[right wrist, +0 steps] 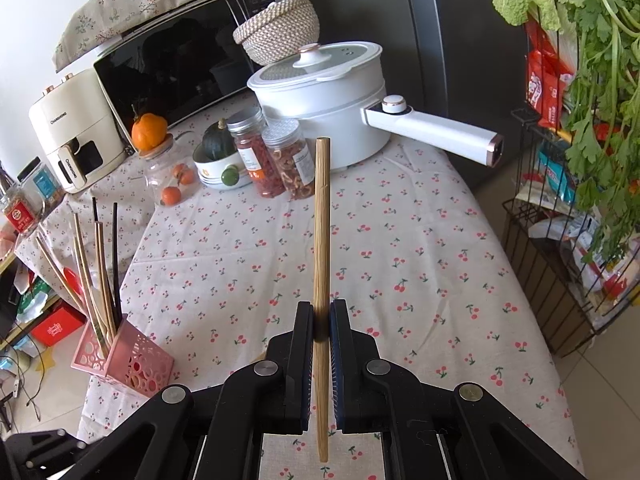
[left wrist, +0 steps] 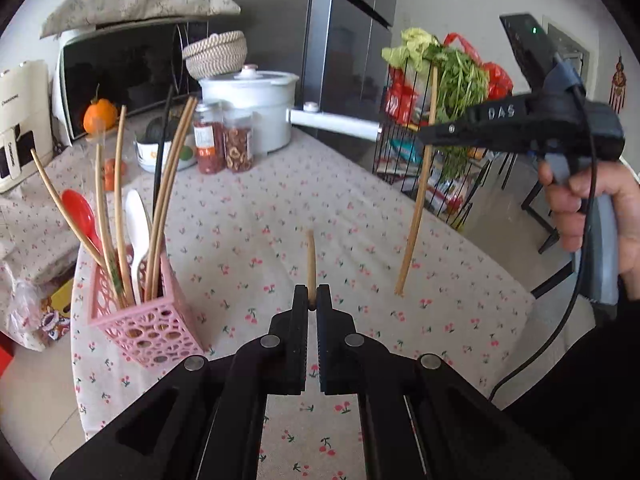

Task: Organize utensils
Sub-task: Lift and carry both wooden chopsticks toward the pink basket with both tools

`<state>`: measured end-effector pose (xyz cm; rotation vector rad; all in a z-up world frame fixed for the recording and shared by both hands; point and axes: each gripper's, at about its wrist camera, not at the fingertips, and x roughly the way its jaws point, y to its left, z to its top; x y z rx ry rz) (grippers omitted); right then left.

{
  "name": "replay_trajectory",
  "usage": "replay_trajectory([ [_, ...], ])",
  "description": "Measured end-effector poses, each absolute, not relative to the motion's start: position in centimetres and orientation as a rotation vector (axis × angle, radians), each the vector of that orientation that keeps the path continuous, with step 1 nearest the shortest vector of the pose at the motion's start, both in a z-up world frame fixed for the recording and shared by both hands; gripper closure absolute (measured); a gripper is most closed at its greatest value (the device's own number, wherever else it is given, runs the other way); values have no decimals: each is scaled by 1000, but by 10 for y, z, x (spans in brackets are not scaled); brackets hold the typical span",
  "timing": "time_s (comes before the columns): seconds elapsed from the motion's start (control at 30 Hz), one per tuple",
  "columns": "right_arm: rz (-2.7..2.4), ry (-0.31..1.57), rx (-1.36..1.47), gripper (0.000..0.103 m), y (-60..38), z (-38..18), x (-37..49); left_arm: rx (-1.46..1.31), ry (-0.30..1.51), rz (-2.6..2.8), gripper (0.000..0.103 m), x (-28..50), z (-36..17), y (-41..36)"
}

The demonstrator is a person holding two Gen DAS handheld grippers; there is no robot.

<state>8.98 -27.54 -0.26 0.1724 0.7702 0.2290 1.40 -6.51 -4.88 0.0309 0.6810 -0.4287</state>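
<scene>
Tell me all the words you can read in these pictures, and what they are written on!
"DAS" on the side of the right gripper.
"CHANGHONG" on the cream air fryer, on its top and again on its handle.
The jar labels, the red tin and the snack packets are too small or blurred to read.

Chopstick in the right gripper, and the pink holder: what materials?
Chopstick: looks like bamboo or light wood, matte tan with fine lengthwise grain, squared top end; no lacquer sheen visible. Pink holder: looks like moulded plastic, uniform pastel pink, slightly glossy, walls pierced with round cut-outs. The right gripper is clamped on the chopstick.
</scene>
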Motion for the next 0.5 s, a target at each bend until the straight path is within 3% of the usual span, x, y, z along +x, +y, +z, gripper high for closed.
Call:
replay_trajectory([
  [0.2,244,734,171,97,-274,7,83,-56,524,-423,100,8,10,-41],
  [0.5,280,690,155,97,-260,21,78,-141,453,-391,100,12,33,-14],
])
